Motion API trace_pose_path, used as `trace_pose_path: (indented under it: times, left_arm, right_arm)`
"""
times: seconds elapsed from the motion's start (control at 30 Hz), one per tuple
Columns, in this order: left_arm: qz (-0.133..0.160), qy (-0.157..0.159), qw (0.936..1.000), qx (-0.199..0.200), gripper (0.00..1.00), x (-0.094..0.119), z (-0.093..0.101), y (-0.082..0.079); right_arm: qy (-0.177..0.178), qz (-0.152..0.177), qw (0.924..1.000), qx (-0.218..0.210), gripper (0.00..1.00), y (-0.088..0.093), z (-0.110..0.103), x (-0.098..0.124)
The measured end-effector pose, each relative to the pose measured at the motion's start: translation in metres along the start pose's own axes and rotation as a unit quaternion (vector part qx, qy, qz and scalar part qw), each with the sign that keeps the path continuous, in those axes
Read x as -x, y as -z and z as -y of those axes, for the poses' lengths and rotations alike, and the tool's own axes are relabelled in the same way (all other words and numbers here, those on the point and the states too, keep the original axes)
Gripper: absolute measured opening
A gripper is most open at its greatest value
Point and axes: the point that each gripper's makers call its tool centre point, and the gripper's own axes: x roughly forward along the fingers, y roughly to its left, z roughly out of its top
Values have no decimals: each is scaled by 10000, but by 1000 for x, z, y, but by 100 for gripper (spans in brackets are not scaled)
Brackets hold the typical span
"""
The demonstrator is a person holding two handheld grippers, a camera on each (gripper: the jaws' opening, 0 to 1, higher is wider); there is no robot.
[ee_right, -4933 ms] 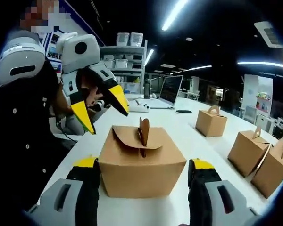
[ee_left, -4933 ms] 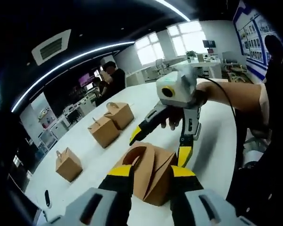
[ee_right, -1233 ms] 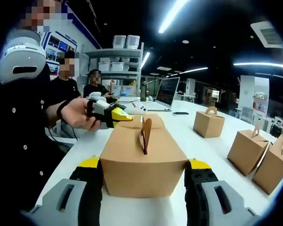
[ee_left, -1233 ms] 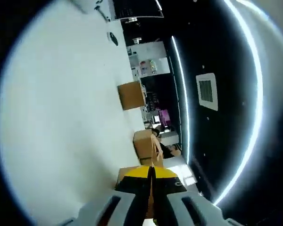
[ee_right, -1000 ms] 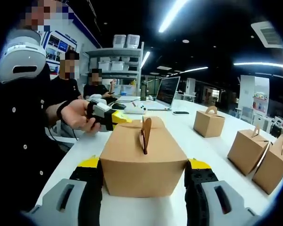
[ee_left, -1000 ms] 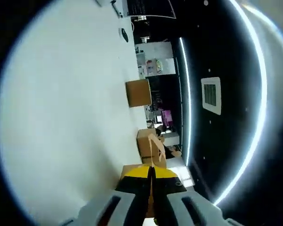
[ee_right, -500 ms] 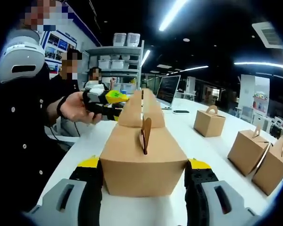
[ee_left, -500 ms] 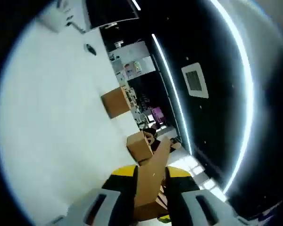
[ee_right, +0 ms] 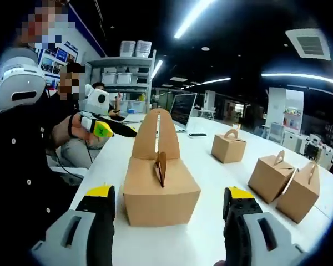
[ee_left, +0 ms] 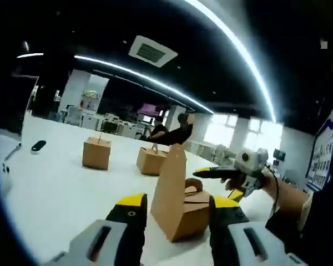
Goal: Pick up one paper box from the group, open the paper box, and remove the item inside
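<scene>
We see the paper box (ee_right: 161,191) on the white table (ee_right: 211,166), one flap up, between our spread right gripper (ee_right: 169,213) and spread left gripper (ee_left: 172,213), with the inside thing not out yet

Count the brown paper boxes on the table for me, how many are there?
4. One half-open box stands between the right gripper's open jaws. One box sits further back, and two boxes stand side by side at the right. More may be hidden out of view.
</scene>
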Motion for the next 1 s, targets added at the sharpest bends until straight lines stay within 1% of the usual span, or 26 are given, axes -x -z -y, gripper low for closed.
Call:
trace_pose_path:
  times: [0.03,0.1,0.13,0.17,0.2,0.23,0.27,0.3,0.33,0.4,0.5,0.6,0.73,0.83,0.93,1.0]
  left_arm:
    - [-90,34,10000,-20,46,2,0,2]
    - [-352,131,9989,-270,47,8,-3,7]
    - [-432,178,9983,-352,47,11,-3,9]
    - [-547,270,9971,-460,47,13,-2,12]
    - [-695,402,9951,-581,48,16,0,16]
    - [-865,513,9927,-664,49,19,2,21]
    - [-1015,554,9903,-764,50,22,2,25]
    - [-1121,541,9883,-882,50,25,0,27]
    - [-1159,489,9875,-951,50,26,-2,26]
    - [-1182,425,9869,-1014,50,29,-5,24]
    - [-1179,222,9866,-1101,48,39,-10,12]
    - [-1131,132,9865,-1180,47,45,-7,4]
    - [-1016,178,9879,-1158,46,50,1,-5]
    - [-1026,148,9875,-1189,45,48,2,-5]
    - [-1030,170,9874,-1188,44,43,4,-8]
    - [-1013,202,9873,-1207,44,39,6,-12]
  right_arm:
    - [64,-30,10000,3,78,1,-1,4]
    - [126,-110,9998,-89,74,4,-11,19]
    - [119,-169,9994,-260,74,7,-19,26]
    - [131,-283,9990,-320,75,11,-25,31]
    - [149,-318,9989,-307,75,13,-28,34]
    - [257,-504,9978,-342,75,19,-30,40]
    - [344,-616,9969,-358,74,22,-33,45]
    - [441,-745,9955,-378,73,26,-36,50]
    - [523,-886,9940,-360,72,30,-38,55]
    - [699,-1151,9905,-265,72,35,-45,67]
    - [792,-1245,9886,-283,71,33,-54,78]
    - [864,-1277,9877,-272,70,29,-60,87]
    - [959,-1231,9872,-319,69,25,-64,101]
    - [1052,-1316,9851,-354,67,33,-58,105]
    - [1051,-1310,9852,-351,67,32,-58,104]
    - [1024,-1275,9860,-312,66,28,-60,101]
